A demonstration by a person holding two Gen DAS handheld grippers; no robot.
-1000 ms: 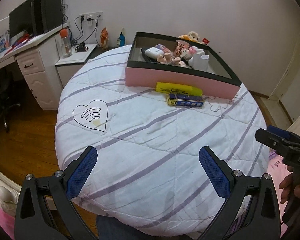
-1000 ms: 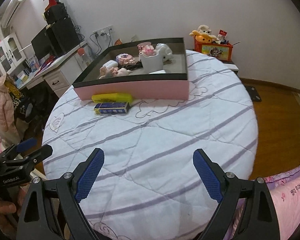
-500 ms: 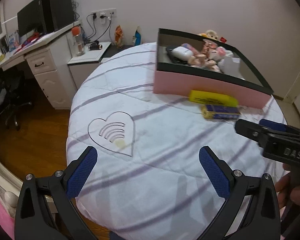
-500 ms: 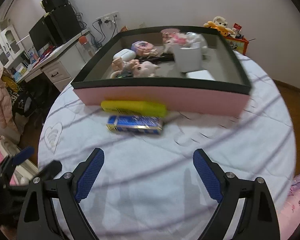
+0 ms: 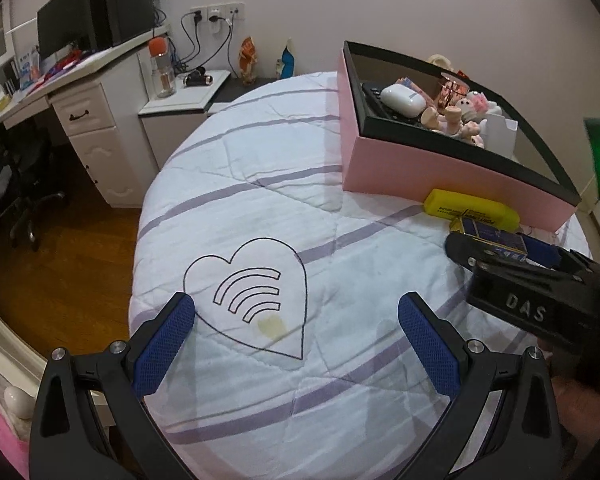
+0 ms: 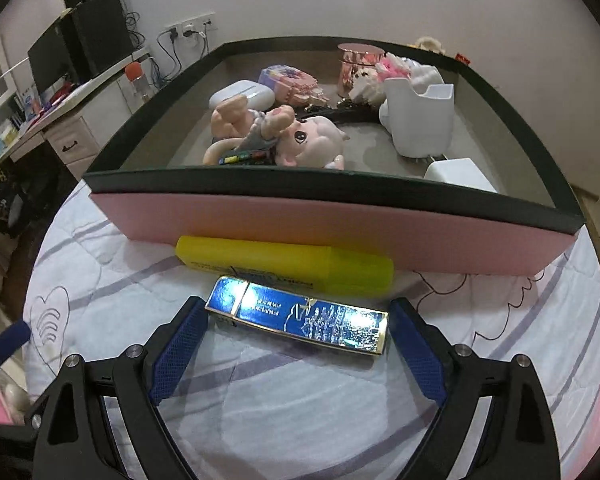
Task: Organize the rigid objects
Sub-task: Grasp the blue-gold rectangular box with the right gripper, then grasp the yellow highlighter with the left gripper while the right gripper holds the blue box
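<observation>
A shiny blue box [image 6: 300, 318] lies on the white quilt, with a yellow highlighter [image 6: 284, 266] behind it against the pink tray [image 6: 340, 236]. My right gripper [image 6: 298, 344] is open, its blue fingers on either side of the blue box's ends, not closed on it. In the left wrist view the right gripper [image 5: 516, 276] reaches over the blue box [image 5: 492, 236] beside the highlighter [image 5: 470, 210]. My left gripper [image 5: 300, 344] is open and empty over a heart drawing [image 5: 252, 296].
The pink tray [image 5: 420, 164] holds a pig figurine [image 6: 308, 140], a white case [image 6: 242, 94], a white holder [image 6: 420, 120], a pink tin [image 6: 358, 62] and other toys. A desk [image 5: 60, 92] and nightstand [image 5: 188, 96] stand left of the round bed.
My right gripper has moved forward and down until its fingers straddle the blue box. My left gripper has shifted left toward the heart drawing.
</observation>
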